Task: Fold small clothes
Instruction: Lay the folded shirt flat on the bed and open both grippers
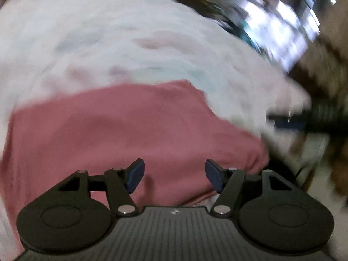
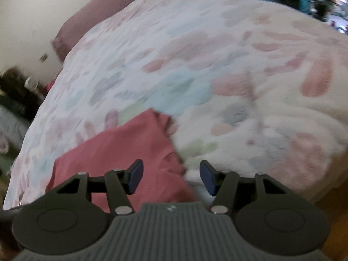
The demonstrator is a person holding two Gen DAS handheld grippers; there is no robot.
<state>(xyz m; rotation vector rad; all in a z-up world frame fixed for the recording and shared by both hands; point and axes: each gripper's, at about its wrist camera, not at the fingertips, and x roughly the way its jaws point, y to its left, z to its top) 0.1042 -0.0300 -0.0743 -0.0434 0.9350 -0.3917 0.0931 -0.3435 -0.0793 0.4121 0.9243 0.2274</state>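
Item 1: left gripper (image 1: 174, 175), black linkage arms with blue pads (image 1: 135, 175). Jaws are standing wide apart and gripping nothing; open air is showing between the pads, with fabric lying behind the gap

Item 2: right gripper (image 2: 171, 176), same build. Jaws are standing wide apart and holding nothing

Item 3: pink garment (image 1: 121, 134), a small piece of clothing in plain rose cloth. In the left wrist view it is lying spread just beyond and beneath both jaws, filling the space ahead of them and running out past the left jaw. In the right wrist view the pink garment (image 2: 130, 150) is lying ahead of the left jaw and partly across the gap, its right edge ending short of the right jaw. Whether it is folded cannot be told through the blur

Item 4: floral bedspread (image 2: 195, 65), white with pale pink, blue and green petals, lying under the garment and stretching far beyond the jaws

Item 5: mauve pillow (image 2: 91, 17), sitting at the far end of the bed, well beyond the left jaw

Note: both views are smearing with motion blur
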